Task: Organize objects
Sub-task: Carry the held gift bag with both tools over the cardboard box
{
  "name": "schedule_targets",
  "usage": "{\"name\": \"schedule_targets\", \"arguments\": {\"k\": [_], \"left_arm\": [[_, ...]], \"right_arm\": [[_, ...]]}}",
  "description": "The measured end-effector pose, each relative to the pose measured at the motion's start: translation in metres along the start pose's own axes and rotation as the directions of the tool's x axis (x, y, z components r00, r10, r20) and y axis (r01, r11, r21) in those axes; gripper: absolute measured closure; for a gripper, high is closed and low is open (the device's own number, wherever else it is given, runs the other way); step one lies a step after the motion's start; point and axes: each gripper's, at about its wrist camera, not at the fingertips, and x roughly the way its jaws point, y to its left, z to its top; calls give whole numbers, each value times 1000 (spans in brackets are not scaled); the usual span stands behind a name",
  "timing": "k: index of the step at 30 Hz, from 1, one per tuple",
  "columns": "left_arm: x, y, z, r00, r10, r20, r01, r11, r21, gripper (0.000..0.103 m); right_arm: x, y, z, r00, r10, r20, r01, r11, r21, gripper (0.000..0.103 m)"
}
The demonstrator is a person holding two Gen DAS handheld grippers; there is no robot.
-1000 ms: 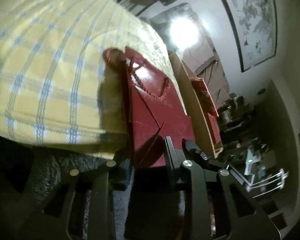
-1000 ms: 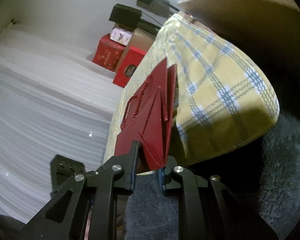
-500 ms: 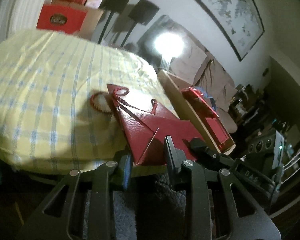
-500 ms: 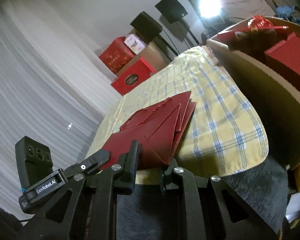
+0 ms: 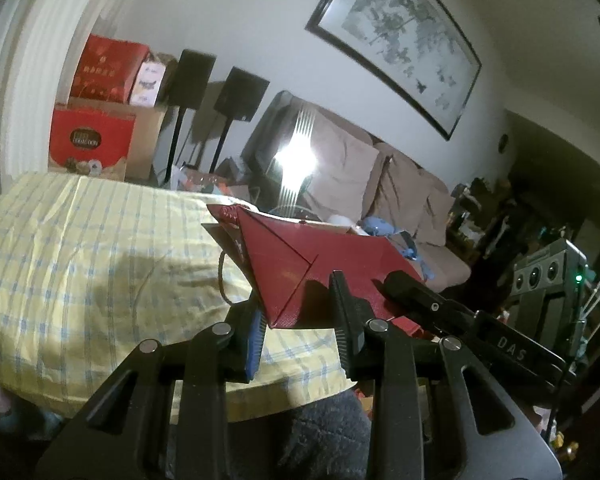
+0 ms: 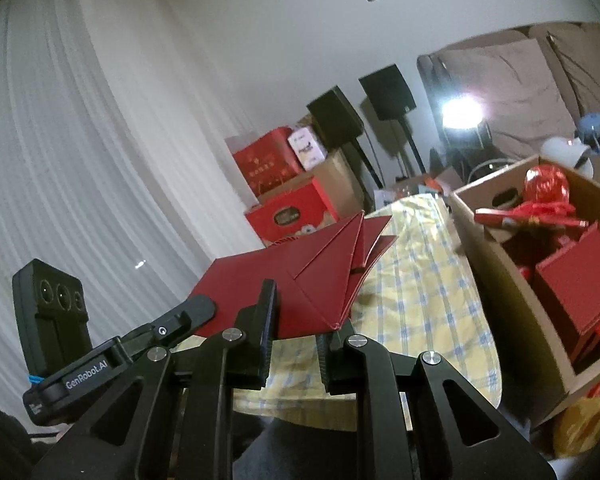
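A folded red paper bag (image 5: 320, 264) hangs flat in the air above the yellow checked tablecloth (image 5: 80, 260), its cord handle dangling below. My left gripper (image 5: 300, 312) is shut on the bag's near left corner. My right gripper (image 6: 296, 320) is shut on the other near corner of the red bag (image 6: 300, 276). Each wrist view also shows the other gripper's finger on the bag: the right gripper (image 5: 420, 292) and the left gripper (image 6: 180, 316). The bag's underside is hidden.
An open cardboard box (image 6: 500, 248) with a red box and shiny red items stands right of the table. Red gift boxes (image 6: 288, 216) and black speakers (image 6: 336, 116) on stands stand behind it. A sofa (image 5: 380, 184), a lamp and a white curtain (image 6: 80, 140) ring the room.
Both grippers have risen and rolled level with the red bag between them. The bag has come off the tablecloth and now hangs above it.
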Motion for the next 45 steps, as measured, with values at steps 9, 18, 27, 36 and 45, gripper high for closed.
{"name": "schedule_targets", "arguments": {"k": [9, 18, 27, 36, 45], "left_arm": [[-6, -4, 14, 999, -2, 48, 2, 1000, 8, 74], [-4, -10, 22, 996, 17, 85, -20, 999, 27, 74], [17, -30, 29, 996, 32, 85, -38, 997, 69, 74], [42, -40, 20, 999, 35, 32, -37, 998, 58, 74], [56, -55, 21, 999, 30, 37, -33, 995, 94, 74]], "right_arm": [[-7, 13, 22, 1000, 3, 26, -1, 997, -76, 86], [-3, 14, 35, 999, 21, 35, -15, 989, -148, 86], [-4, -11, 47, 997, 36, 62, -27, 989, -149, 86], [-8, -37, 45, 999, 10, 41, -4, 990, -138, 86], [-14, -61, 52, 999, 31, 37, -28, 997, -74, 86]]}}
